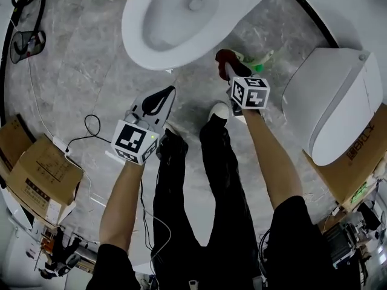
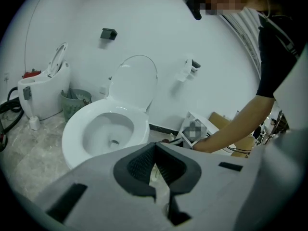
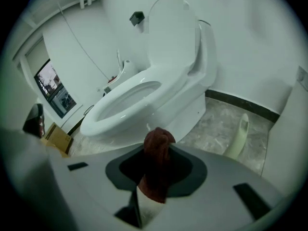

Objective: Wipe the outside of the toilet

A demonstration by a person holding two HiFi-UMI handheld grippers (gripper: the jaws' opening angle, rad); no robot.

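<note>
A white toilet (image 1: pixel 172 23) with its lid raised stands ahead of me, also seen in the left gripper view (image 2: pixel 103 126) and the right gripper view (image 3: pixel 149 97). My right gripper (image 1: pixel 227 62) is shut on a dark red cloth (image 3: pixel 158 165), which sticks up between its jaws just short of the bowl's outer side (image 3: pixel 185 112). The cloth (image 1: pixel 225 58) shows near the bowl's right front. My left gripper (image 1: pixel 162 95) hovers lower left of the bowl, its jaws closed with nothing held (image 2: pixel 155 162).
A second white toilet (image 1: pixel 335 101) lies on cardboard at the right. A pale green brush (image 3: pixel 239 136) lies on the floor beside the toilet. Cardboard boxes (image 1: pixel 36 171) and cables (image 1: pixel 91 128) sit at the left, a mesh bin (image 2: pixel 74 102) behind. My legs (image 1: pixel 205 180) stand between the arms.
</note>
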